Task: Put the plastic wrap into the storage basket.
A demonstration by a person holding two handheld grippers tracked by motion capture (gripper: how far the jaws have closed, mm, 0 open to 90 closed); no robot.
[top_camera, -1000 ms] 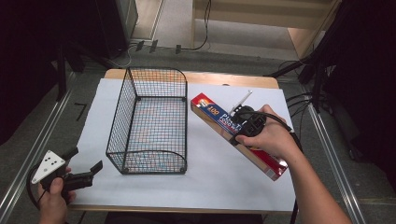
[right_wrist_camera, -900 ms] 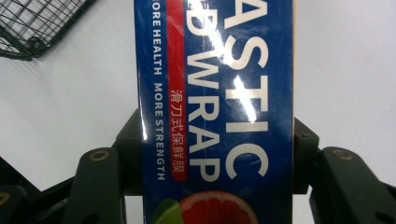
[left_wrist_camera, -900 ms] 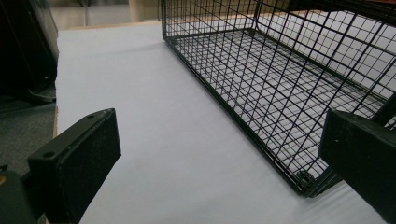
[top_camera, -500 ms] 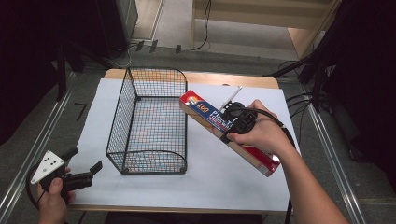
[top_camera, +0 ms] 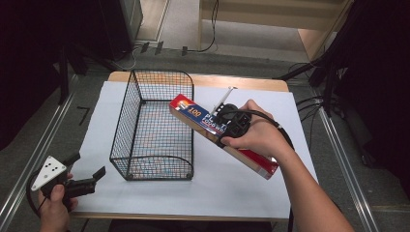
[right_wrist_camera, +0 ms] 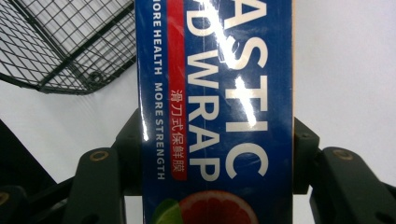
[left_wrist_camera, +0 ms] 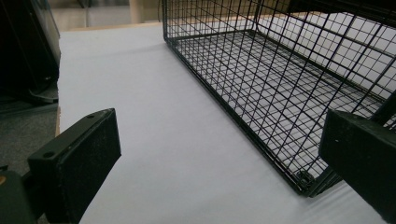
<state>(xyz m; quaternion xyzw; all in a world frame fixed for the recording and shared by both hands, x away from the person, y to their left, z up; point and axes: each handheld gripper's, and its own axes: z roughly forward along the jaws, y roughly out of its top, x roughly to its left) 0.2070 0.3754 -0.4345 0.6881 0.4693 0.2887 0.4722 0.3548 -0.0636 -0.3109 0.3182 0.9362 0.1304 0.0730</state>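
High view: right gripper [top_camera: 227, 126] clamping plastic wrap box [top_camera: 220, 133] beside wire basket [top_camera: 159, 159], right of table centre, not yet inside; left gripper [top_camera: 83, 177] idling wide at front-left corner

Lab, floor cables [top_camera: 203, 29], metal rails [top_camera: 345, 164]

We look down on a wooden surface [top_camera: 241, 82] covered by a white sheet [top_camera: 232, 183], standing on a grey floor [top_camera: 179, 53]. Metal rails [top_camera: 345, 164] run along the floor on both sides of it. Black cables [top_camera: 316, 104] trail over the floor at the right, and another dark cable [top_camera: 210, 26] runs away at the top. We see pale wooden furniture [top_camera: 316, 38] at the far right and dark equipment [top_camera: 111, 24] at the upper left. The light falls evenly on the sheet, while both flanks lie in deep shadow.
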